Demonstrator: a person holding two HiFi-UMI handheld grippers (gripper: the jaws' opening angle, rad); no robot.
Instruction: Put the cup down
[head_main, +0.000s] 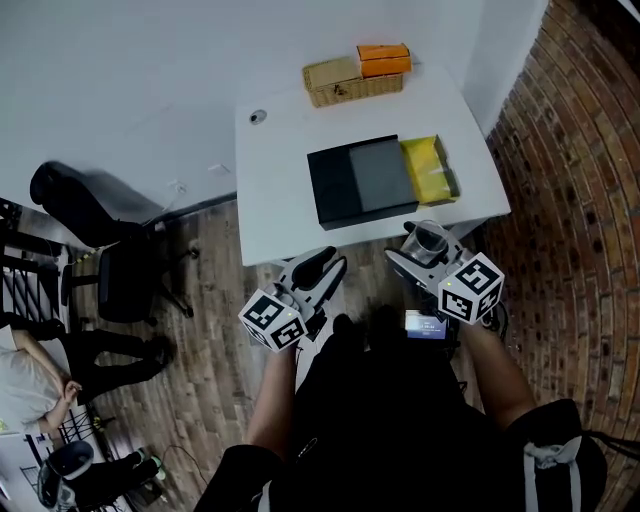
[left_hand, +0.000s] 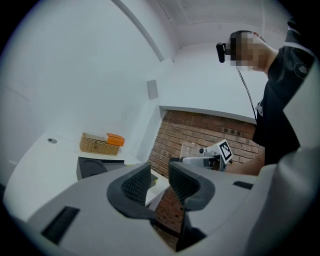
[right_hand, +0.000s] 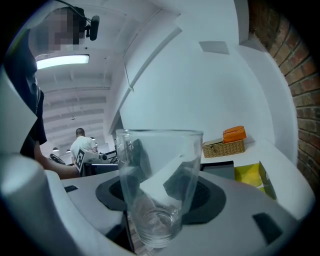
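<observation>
A clear glass cup (right_hand: 158, 180) stands upright between the jaws of my right gripper (right_hand: 160, 192), which is shut on it. In the head view the cup (head_main: 430, 240) and right gripper (head_main: 424, 250) hang just off the near right edge of the white table (head_main: 280, 170), over the wooden floor. My left gripper (head_main: 318, 272) hovers to the left of it, also short of the table edge. Its jaws stand apart with nothing between them (left_hand: 159, 176). From the left gripper view I see the right gripper (left_hand: 207, 159) with the cup (left_hand: 188, 150) against the brick wall.
On the table lie a black box (head_main: 362, 180), a yellow packet (head_main: 428, 168), a wicker basket (head_main: 345, 82) and an orange box (head_main: 384, 60). A brick wall (head_main: 570, 200) runs along the right. A black office chair (head_main: 110, 250) and a seated person (head_main: 30, 370) are to the left.
</observation>
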